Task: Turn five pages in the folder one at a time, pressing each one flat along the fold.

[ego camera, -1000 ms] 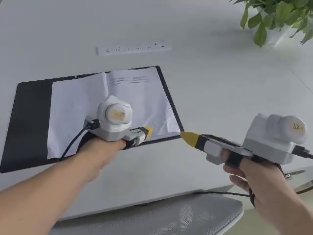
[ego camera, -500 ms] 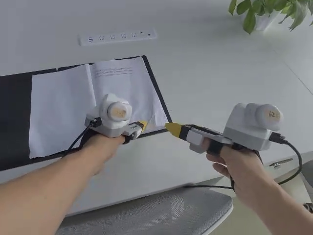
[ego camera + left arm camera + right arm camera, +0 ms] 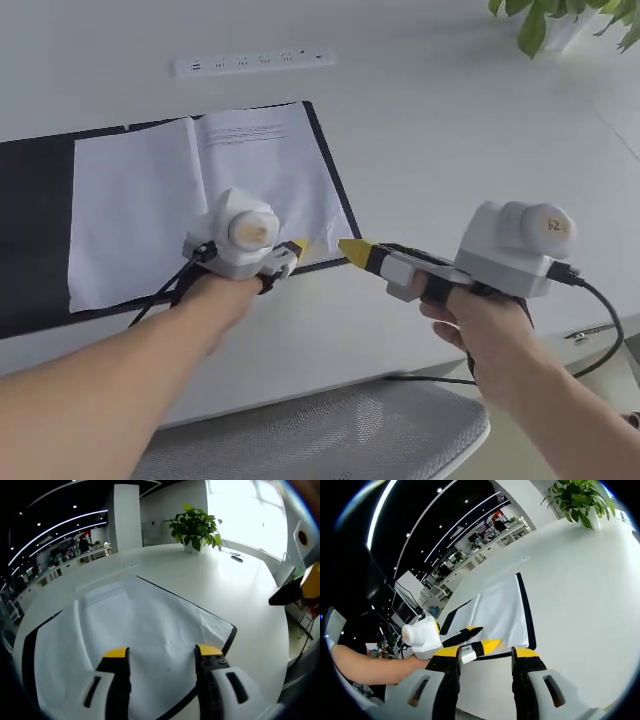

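- Head view: bright, even daylight; the white counter (image 3: 450, 150) is nearly washed out, shadows soft and faint
- Print on the folder (image 3: 250, 170) is too soft to read
- Left gripper view: the window (image 3: 245, 515) is blown out to white glare; straight lines bow toward the edges
- Right gripper view: ceiling light strips (image 3: 384, 512) curve with the lens; the far room is dim
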